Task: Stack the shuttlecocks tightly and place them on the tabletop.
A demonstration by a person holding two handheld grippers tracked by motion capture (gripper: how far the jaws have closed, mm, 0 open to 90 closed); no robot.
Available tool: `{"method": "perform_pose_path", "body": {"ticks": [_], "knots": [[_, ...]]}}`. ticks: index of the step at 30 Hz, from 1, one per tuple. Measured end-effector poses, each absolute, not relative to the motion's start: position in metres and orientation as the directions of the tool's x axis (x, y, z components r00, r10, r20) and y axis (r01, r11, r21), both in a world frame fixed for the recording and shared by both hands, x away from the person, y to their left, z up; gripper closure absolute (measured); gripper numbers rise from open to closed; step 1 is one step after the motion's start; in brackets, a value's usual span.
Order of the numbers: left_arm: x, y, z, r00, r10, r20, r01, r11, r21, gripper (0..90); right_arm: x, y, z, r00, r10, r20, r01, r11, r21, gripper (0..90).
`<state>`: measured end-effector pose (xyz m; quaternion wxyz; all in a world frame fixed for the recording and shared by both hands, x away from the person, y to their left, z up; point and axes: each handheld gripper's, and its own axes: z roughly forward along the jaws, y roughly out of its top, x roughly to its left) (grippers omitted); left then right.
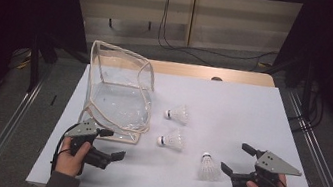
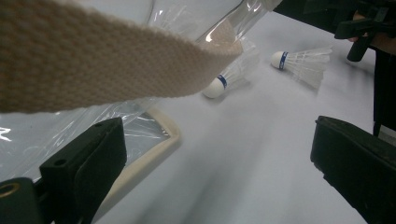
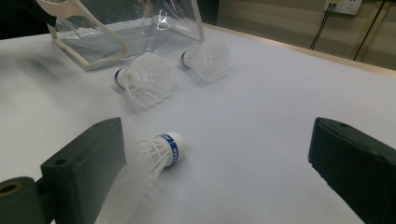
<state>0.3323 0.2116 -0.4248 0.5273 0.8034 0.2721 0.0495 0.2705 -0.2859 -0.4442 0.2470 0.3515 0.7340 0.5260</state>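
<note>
A white sheet (image 1: 233, 109) is covering the wooden table you are working at, with dark floor and cables lying beyond it. Judging by how things lie, you are only starting: the clear bag (image 1: 119, 91) is holding nothing, and all three shuttlecocks are lying out on the sheet, so every one is left to load.

The bag is sitting at the left of the sheet, soft see-through plastic edged in cream woven webbing, sagging and crinkling, its mouth gaping toward you. Your left gripper (image 1: 113, 144) is hovering just beside its near edge with jaws spread wide, pinching nothing; in the left gripper view the webbing strap (image 2: 93, 60) is looming close above the jaws.

Your right gripper (image 1: 239, 159) is also standing spread and empty, just right of the nearest shuttlecock (image 1: 209, 167), which is lying between the jaws in the right gripper view, its round white cork with a blue band pointing away from you. The other two shuttlecocks (image 1: 173, 139) (image 1: 178, 114), with stiff white latticed skirts, are resting close to the bag's right side.
</note>
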Motion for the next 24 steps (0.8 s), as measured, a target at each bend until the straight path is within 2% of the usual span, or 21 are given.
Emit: {"method": "perform_pose_path", "body": {"ticks": [8, 24], "knots": [[0.332, 0.211, -0.425, 0.845, 0.491, -0.212, 0.387, -0.289, 0.876, 3.8, 0.268, -0.284, -0.443, -0.641, 0.768, 0.008, 0.266, 0.213, 0.94, 2.2], [0.331, 0.208, -0.425, 0.848, 0.485, -0.213, 0.387, -0.291, 0.875, 3.7, 0.266, -0.272, -0.441, -0.682, 0.731, -0.022, 0.269, 0.278, 0.922, 6.4]]}}
